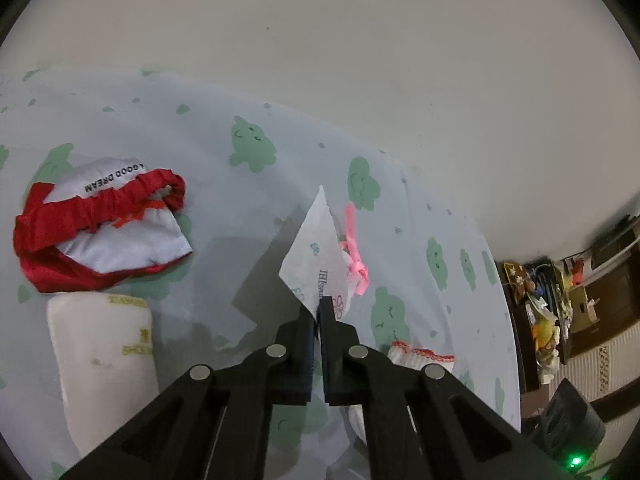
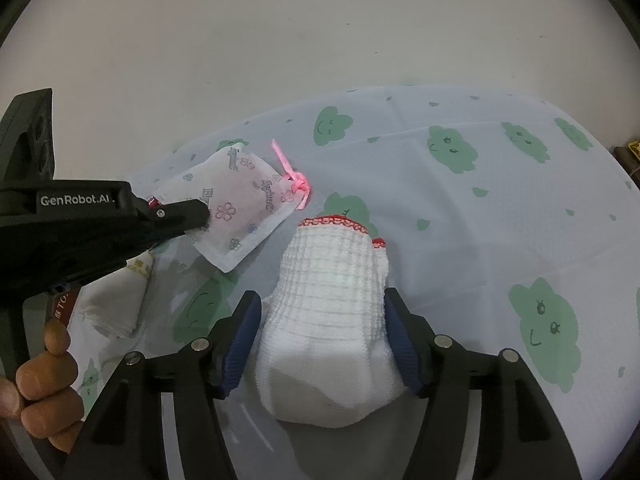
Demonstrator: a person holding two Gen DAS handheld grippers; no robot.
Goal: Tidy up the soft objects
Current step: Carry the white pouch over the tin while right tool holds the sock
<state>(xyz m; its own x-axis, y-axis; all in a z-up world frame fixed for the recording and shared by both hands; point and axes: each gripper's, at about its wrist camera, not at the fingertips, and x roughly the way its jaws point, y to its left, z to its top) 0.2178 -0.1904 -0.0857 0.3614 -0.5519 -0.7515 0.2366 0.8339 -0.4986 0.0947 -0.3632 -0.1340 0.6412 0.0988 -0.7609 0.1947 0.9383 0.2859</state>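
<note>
My left gripper (image 1: 319, 308) is shut on the edge of a white sachet (image 1: 314, 256) with a pink ribbon (image 1: 354, 254); the sachet stands up on edge above the cloth. It also shows in the right wrist view (image 2: 240, 208), pinched by the left gripper (image 2: 202, 212). My right gripper (image 2: 322, 304) is open, its fingers on either side of a white knitted glove bundle (image 2: 332, 320) with red trim. That bundle's red trim peeks out in the left wrist view (image 1: 422, 356). A red and white satin cap (image 1: 100, 228) lies at the left.
A folded white towel (image 1: 104, 364) lies below the cap, also in the right wrist view (image 2: 116, 304). All lie on a pale cloth with green clouds (image 2: 452, 148) against a white wall. A cluttered dark shelf (image 1: 560, 300) stands at the right.
</note>
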